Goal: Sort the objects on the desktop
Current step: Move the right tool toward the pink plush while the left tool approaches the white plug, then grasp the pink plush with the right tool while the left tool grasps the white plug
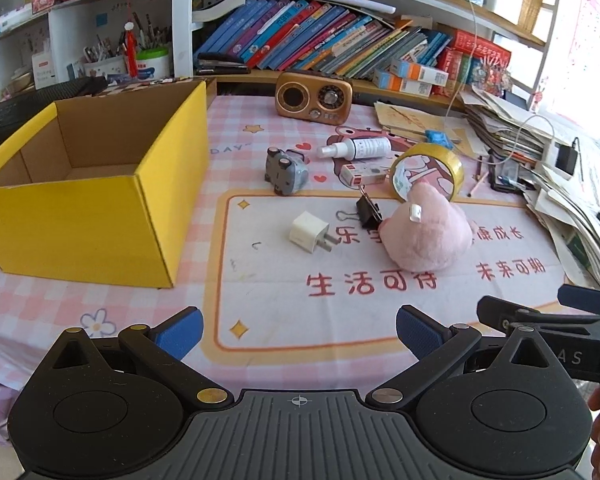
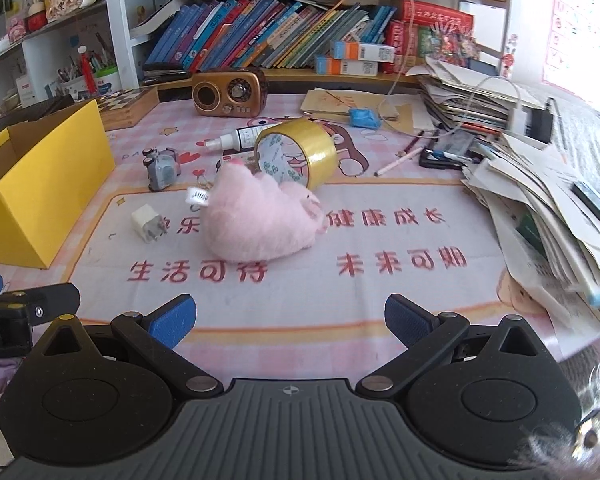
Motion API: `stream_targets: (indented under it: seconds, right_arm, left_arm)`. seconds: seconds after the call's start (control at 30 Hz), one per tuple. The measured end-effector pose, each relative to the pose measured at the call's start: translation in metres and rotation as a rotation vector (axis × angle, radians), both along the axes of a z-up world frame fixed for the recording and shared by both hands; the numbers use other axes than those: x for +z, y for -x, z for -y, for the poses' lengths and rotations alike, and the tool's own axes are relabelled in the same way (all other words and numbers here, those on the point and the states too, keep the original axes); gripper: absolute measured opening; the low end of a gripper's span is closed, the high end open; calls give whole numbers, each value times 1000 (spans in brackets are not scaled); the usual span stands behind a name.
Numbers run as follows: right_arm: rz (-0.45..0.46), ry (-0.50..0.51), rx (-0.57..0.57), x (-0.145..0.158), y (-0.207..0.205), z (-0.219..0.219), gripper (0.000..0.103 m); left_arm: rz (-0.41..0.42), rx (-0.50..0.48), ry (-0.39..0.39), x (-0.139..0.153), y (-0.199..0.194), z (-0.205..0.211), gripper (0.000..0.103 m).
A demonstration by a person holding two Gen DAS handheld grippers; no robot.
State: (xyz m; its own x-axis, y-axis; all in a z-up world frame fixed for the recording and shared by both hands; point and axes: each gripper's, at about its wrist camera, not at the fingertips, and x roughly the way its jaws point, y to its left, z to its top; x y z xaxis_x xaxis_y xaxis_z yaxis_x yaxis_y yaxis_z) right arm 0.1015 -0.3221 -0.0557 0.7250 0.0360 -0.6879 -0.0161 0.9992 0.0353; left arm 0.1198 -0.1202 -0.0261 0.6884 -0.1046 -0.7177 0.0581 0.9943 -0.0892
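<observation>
An empty yellow cardboard box (image 1: 100, 216) (image 2: 40, 184) stands at the left of the desk. Loose on the pink mat lie a pink plush toy (image 1: 426, 232) (image 2: 260, 224), a white plug adapter (image 1: 310, 232) (image 2: 146, 222), a black binder clip (image 1: 368, 210), a grey toy car (image 1: 286, 170) (image 2: 162, 168), a white spray bottle (image 1: 356, 148) (image 2: 236, 138), a small white carton (image 1: 364, 174) and a yellow tape roll (image 1: 428, 170) (image 2: 300, 152). My left gripper (image 1: 300, 332) and right gripper (image 2: 290, 320) hover open near the desk's front edge, both with nothing between their blue pads.
A brown retro radio (image 1: 314, 98) (image 2: 230, 92) stands at the back, in front of a row of books (image 1: 320, 36). Stacked papers (image 2: 540, 200), pens and a charger crowd the right side. A wooden checkered board (image 2: 128, 106) lies behind the box.
</observation>
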Motion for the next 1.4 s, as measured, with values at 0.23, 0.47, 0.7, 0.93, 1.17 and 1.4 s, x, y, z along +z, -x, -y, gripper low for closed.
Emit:
stream_targets:
  seconds: [0.23,0.47,0.7,0.93,1.17,1.4]
  right_arm:
    - [-16,-22,105,-10,-46,8,103]
    - [-27,6,210,-25,-93,1,103]
    - [-41,36,285,-39,-121,-8,103]
    - [-7,5,329,-30,-123,4,84]
    - [36,-33,256,-12,-105,34,79]
    - [23,-56,209,-6,-92,54,80]
  left_arm:
    - [-17,72,-26,0,-17,11,103]
    - [-38,101,-48,-1,-26,21,103]
    - [-45,103,-70,-1,-34,31,103]
    - [-53,95,-81,-5,-47,40,103]
    - [-34,36,-117,-14,-67,54,97]
    - [-44,90,-152,-38,-98,52,77]
